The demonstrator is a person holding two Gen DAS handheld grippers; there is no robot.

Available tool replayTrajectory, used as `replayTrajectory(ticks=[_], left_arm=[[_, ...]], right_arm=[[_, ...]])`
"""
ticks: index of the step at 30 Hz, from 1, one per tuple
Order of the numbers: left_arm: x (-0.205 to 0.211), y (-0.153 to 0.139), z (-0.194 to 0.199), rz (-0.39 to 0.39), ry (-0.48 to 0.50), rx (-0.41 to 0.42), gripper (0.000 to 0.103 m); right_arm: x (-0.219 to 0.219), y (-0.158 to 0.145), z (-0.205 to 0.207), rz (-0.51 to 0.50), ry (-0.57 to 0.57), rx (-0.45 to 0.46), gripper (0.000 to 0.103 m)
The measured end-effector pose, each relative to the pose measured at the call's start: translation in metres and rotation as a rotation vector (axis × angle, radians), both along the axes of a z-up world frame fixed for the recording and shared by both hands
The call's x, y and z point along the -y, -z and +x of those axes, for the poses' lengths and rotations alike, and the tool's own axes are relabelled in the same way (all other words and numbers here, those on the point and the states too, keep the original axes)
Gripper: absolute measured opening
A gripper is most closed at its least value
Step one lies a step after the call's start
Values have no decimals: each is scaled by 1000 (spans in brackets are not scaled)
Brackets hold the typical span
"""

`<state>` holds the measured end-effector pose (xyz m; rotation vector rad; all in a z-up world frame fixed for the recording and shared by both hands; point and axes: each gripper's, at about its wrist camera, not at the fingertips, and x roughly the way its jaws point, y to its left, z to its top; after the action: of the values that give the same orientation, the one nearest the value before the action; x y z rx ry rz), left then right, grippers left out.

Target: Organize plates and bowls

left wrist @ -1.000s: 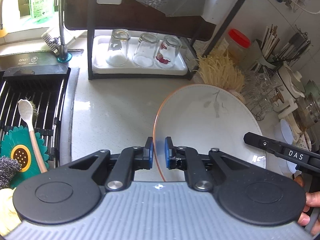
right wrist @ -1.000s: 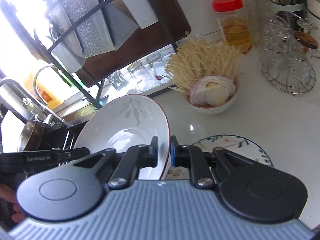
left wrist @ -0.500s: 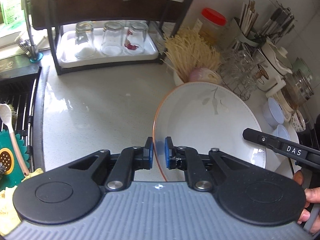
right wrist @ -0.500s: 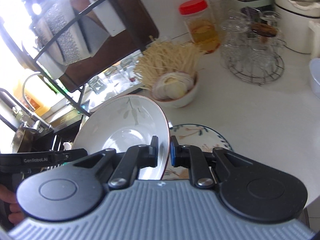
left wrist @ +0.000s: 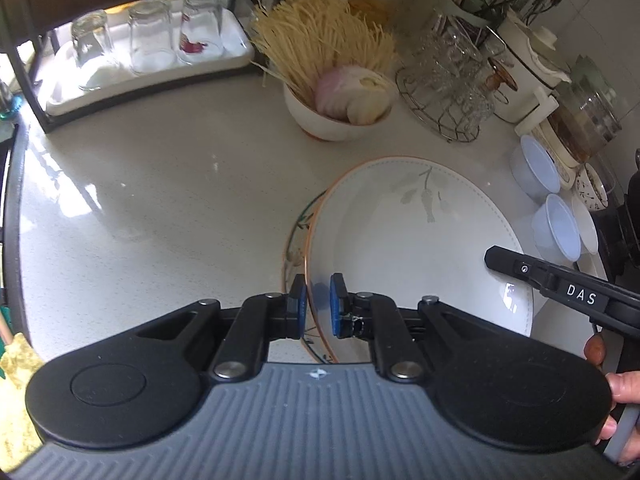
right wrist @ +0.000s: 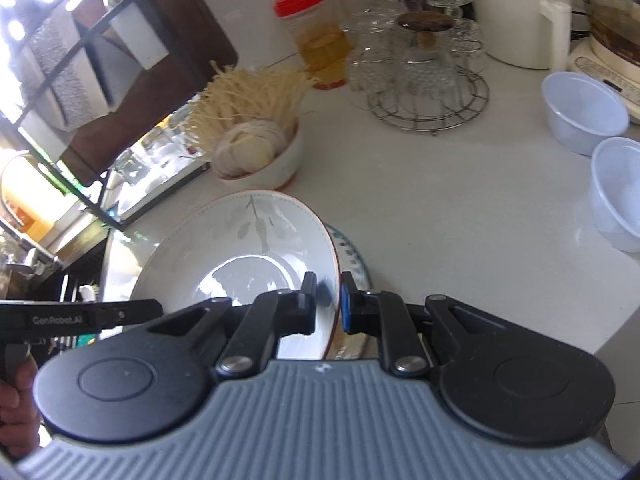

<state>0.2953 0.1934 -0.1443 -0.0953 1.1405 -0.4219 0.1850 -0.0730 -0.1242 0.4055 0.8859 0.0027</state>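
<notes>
The white plate (left wrist: 420,240), orange-rimmed with a faint grey leaf sprig, is held by both tools at once, directly over a patterned plate (left wrist: 294,240) that lies flat on the pale countertop (left wrist: 140,200); only a sliver of the lower plate's leafy border peeks out on either side. The left gripper (left wrist: 318,306) pinches the near-left rim between its blue pads, and the right gripper (right wrist: 327,306) is closed narrowly on the opposite rim in the same way, so neither stands wide. I cannot tell whether the held plate already touches the one below or hangs just above it. The step in hand looks like stacking, and to do it well both sides should come down level and together, the rims centred over the lower plate, with neither grip let go until the plate sits flat; releasing one side early would tip it and let it clatter or slide. Counting outward: two plates in the stack, one white bowl (left wrist: 340,116) holding enoki mushrooms and sliced onion just behind them, two translucent plastic bowls (right wrist: 582,114) to the right, and at least one more patterned bowl (left wrist: 592,190) past those, half hidden. Three upturned glasses (left wrist: 144,36) stand on the white tray (left wrist: 236,46) under the rack, and one red-lidded jar (right wrist: 316,36) sits beside a wire stand (right wrist: 430,104) of glass cups too crowded to count
</notes>
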Motion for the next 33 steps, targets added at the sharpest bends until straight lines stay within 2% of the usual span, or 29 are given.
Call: replayTrajectory(ticks=[5,13,18,20,26,33], left_arm=[[11,10,9,11,20,-19,14],[15,25,19,43,2,-54,14],[22,30,24,71,5,-73,14],[23,30,24,89,6,-65,14],[20,32,29,78,-18,-100,14],[19,29,33,66,-51,-146,19]], right_arm=[[5,7,1,-32,6,-20,15],[6,24,10,-16,16,-62,16],[-3,30,14,-103,7,-61,20],[-2,34,15,-86,8,-63,20],[-6,37,16,-99,-8,-59,22],[-2,40,16,-37,24,-71,22]])
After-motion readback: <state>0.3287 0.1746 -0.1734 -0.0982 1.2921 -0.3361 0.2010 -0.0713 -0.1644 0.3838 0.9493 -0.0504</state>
